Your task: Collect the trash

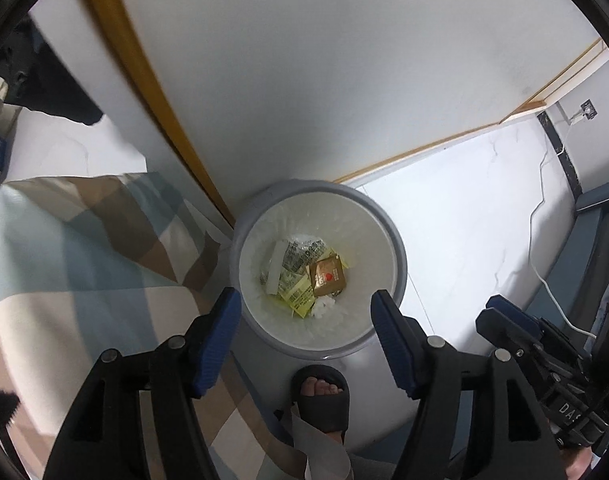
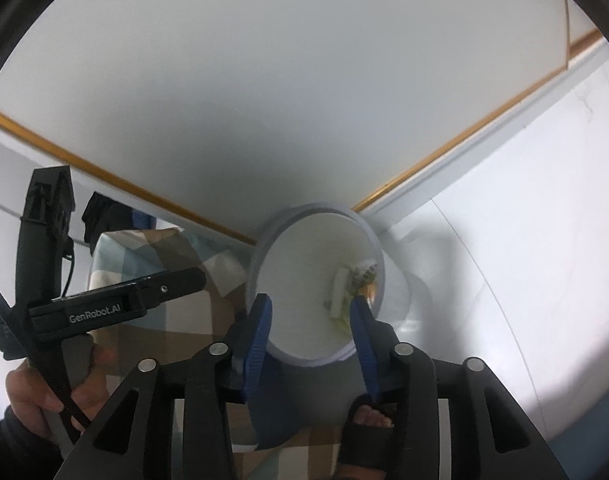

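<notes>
below both my grippers, on the floor [image 1: 464,216] in the corner by the wall [image 1: 304,60], stands the trash bin [image 1: 398,248] with its white liner. i see the trash already lying at its bottom: a brown packet [image 1: 328,278], yellow wrappers [image 1: 298,296], a white strip [image 1: 275,267] and a small white crumpled piece [image 1: 323,306].

my left gripper [image 1: 306,312] hangs almost straight above the opening, and its jaws are wide apart with nothing between them; the bin mouth shows in the gap. my right gripper [image 2: 310,320] is also open and empty, but it looks into the bin at a slant from the side, so only a part of the trash [image 2: 354,280] shows near the far rim [image 2: 378,264].

the bed cover [image 1: 84,248] with checks lies just beside the bin on my left side, and my foot in a black slipper [image 1: 322,396] is near the bin's front edge.

i judge the left gripper is better placed, since the bin lies directly down along its fingers. if the liner must be lifted, its edge follows the round rim, so i would come to the rim from above, not to the middle.
</notes>
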Demonstrator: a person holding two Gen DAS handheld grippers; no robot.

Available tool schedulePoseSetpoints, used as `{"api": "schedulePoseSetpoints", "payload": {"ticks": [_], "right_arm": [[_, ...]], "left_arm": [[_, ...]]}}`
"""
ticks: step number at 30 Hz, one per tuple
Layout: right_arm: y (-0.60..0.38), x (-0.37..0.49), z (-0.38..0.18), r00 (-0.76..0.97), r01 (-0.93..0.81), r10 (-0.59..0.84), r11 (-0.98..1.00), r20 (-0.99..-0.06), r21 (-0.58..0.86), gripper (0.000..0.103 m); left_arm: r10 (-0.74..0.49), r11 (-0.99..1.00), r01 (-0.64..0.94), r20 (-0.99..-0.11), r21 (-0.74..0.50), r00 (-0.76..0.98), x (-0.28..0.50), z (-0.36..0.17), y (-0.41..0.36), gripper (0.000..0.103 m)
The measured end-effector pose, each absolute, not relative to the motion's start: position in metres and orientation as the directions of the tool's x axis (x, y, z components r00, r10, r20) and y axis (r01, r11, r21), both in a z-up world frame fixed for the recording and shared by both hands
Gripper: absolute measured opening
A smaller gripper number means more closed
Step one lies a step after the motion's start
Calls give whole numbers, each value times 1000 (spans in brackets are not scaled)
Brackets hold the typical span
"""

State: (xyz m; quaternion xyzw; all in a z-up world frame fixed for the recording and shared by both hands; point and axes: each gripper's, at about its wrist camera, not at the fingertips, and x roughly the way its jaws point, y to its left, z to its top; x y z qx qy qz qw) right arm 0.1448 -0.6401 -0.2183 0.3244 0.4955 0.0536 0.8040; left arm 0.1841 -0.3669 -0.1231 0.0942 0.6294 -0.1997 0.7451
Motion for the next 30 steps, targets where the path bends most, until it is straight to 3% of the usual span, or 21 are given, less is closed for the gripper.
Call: {"api": "schedulePoseSetpoints", "payload": {"ticks": [8,11,14,30], "right_arm": [[-629,143,-198,518,208,405,795,-753,570,58],[-626,142,-188,520,194,401,804,-754,561,64],[-625,138,-176,527,185,384,819,-758,544,70],[-617,132,-148,536,166,373,833,-758,527,78]], "left_arm": [[-192,906,414,-959,-92,207,175,-96,-359,65],[-197,910,406,-953,-90,229,170,-87,-355,74],[-202,912,400,-946,-87,254,168,-81,-352,76],[-180,926,373,-939,-61,293,161,-65,-340,76]]}}
